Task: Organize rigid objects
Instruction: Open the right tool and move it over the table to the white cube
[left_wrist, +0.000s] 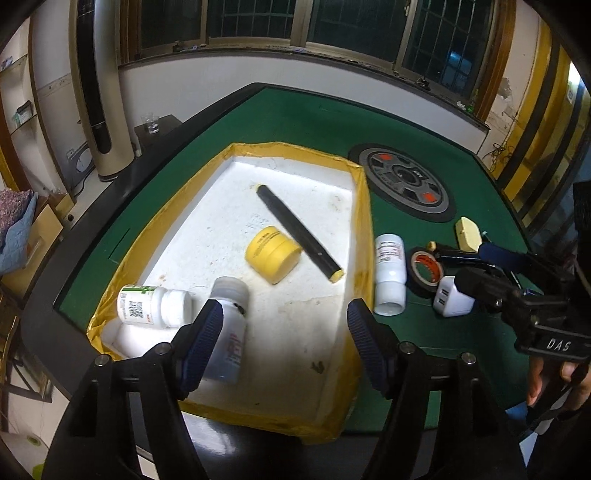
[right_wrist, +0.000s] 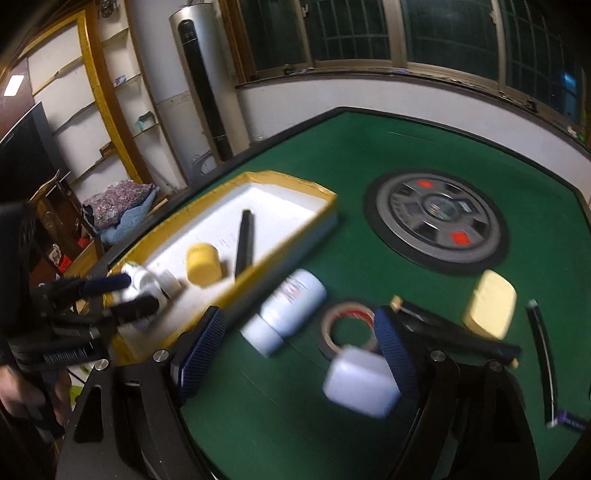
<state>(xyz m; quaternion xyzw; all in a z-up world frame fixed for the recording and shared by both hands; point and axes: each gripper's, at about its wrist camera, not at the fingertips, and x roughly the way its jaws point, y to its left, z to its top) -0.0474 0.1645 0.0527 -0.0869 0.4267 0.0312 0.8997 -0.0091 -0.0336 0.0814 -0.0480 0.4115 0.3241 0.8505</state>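
A white foam tray (left_wrist: 364, 206) with a yellow taped rim holds a black tube (left_wrist: 299, 236), a yellow jar (left_wrist: 273, 254) and two white bottles. One bottle (left_wrist: 155, 306) lies at the tray's left. The other (left_wrist: 231, 325) lies against the left finger of my left gripper (left_wrist: 286, 343), which is open above the tray. My right gripper (right_wrist: 299, 354) is open over the green felt. Below it are a white bottle (right_wrist: 288, 306), a tape roll (right_wrist: 347, 325) and a white charger block (right_wrist: 360, 384); the block is beside the right finger (right_wrist: 397, 354), and no pad presses on it.
A cream block (right_wrist: 489, 302), a black pen-like stick (right_wrist: 458, 332) and a thin black strip (right_wrist: 543, 354) lie on the felt at the right. The round centre panel (right_wrist: 439, 221) is set into the table. A hand (left_wrist: 546, 380) holds the right gripper's handle.
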